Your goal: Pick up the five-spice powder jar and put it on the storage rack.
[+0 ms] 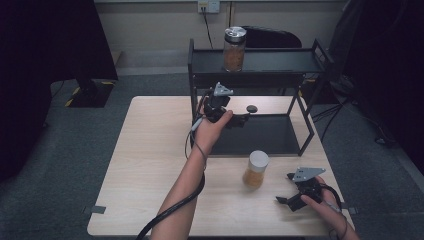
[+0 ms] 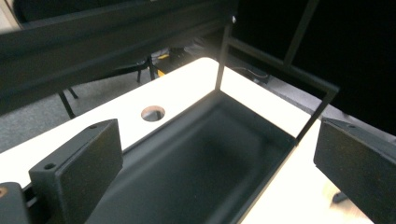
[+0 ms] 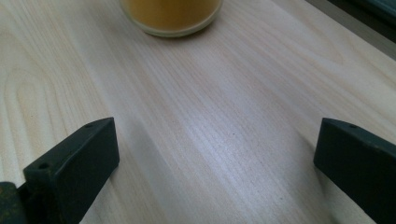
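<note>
Jar (image 1: 256, 169) upright near table (image 1: 150, 165) front edge, right of centre, just ahead of right gripper (image 1: 289, 188), jaws wide, empty. Left gripper (image 1: 239, 119) wide at rack (image 1: 260, 135) lower tray. Risk: off-centre approach tipping jar.

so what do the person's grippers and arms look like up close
Both grippers, left gripper and right gripper, are black with two flat block-shaped jaws and a grey three-cornered plate on top. A thick black cable trails along the bare left forearm; no sleeves in view.

Bare table (image 3: 224, 140) lies open before the jar (image 3: 170, 14).
</note>
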